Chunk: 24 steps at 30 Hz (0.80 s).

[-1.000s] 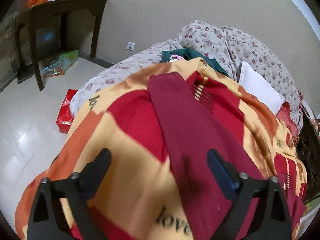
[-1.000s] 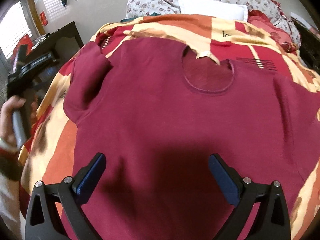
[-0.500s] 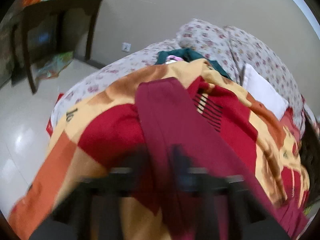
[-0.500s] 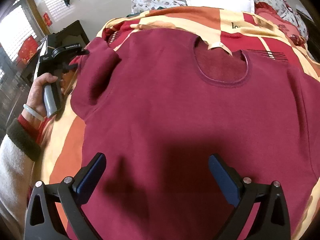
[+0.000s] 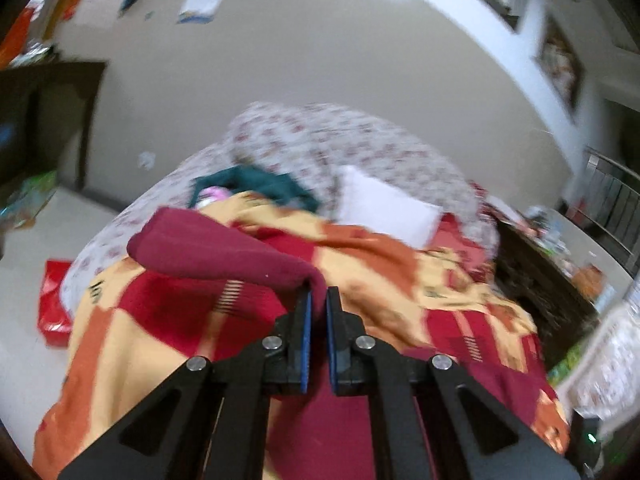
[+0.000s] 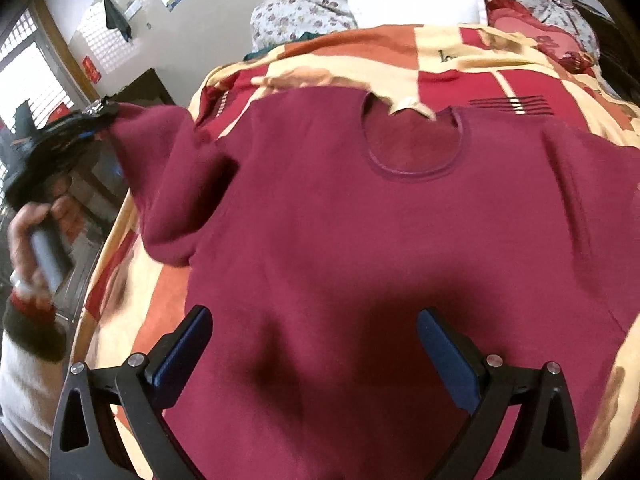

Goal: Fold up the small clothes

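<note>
A maroon sweater (image 6: 360,220) lies face up on the patterned blanket (image 6: 460,52), neck hole away from me. My left gripper (image 5: 318,296) is shut on the sweater's left sleeve (image 5: 216,248) and holds it lifted off the blanket. The left gripper also shows in the right wrist view (image 6: 94,120), at the sleeve's end. My right gripper (image 6: 314,344) is open and empty, hovering over the sweater's lower body.
A white pillow (image 5: 384,208) and floral bedding (image 5: 340,140) lie at the bed's head, with a teal garment (image 5: 256,184) beside them. A dark table (image 5: 48,112) stands at the left wall. A red box (image 5: 54,308) lies on the floor.
My left gripper has closed on the left sleeve and lifted it off the blanket. My right gripper stays open over the sweater's body.
</note>
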Each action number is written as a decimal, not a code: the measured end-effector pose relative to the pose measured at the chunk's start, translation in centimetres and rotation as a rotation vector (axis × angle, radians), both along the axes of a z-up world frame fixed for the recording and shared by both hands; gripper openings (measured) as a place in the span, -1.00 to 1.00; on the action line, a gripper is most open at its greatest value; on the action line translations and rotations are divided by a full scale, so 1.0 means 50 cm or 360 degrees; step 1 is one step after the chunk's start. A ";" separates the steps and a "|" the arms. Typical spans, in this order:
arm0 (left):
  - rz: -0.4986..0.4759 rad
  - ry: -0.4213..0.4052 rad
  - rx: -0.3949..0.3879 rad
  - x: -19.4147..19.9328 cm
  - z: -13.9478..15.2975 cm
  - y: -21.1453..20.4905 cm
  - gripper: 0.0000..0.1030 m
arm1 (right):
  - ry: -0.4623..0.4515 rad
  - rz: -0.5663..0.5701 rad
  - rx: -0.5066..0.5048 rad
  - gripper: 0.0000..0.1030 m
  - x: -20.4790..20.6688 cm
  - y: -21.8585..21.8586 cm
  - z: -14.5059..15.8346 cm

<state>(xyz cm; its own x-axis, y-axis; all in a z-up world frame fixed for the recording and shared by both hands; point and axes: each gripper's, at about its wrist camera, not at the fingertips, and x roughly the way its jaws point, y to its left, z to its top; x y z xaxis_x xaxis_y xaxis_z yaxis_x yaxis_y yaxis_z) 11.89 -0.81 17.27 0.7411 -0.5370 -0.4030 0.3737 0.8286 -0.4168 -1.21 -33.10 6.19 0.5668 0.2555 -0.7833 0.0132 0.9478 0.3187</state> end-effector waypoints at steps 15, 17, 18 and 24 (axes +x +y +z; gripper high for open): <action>-0.0672 0.0176 0.0282 -0.272 -0.194 -0.335 -0.86 | -0.0069 -0.0312 0.0017 1.00 -0.081 -0.155 0.035; -0.0751 0.0180 0.0430 -0.312 -0.223 -0.367 -0.84 | -0.0065 -0.0350 0.0038 1.00 -0.092 -0.176 0.035; -0.0775 0.0168 0.0471 -0.329 -0.228 -0.373 -0.75 | -0.0064 -0.0364 0.0052 1.00 -0.098 -0.186 0.035; -0.0848 0.0063 0.0588 -0.419 -0.202 -0.321 -0.06 | -0.0065 -0.0321 0.0138 1.00 -0.107 -0.195 0.028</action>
<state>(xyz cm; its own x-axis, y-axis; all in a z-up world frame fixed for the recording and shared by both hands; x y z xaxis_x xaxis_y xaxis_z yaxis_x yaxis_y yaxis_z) -9.05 -16.87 7.14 0.3923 -0.6477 -0.6531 0.7633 0.6255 -0.1619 -6.58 -42.85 7.58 0.6438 0.1991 -0.7388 0.1852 0.8963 0.4029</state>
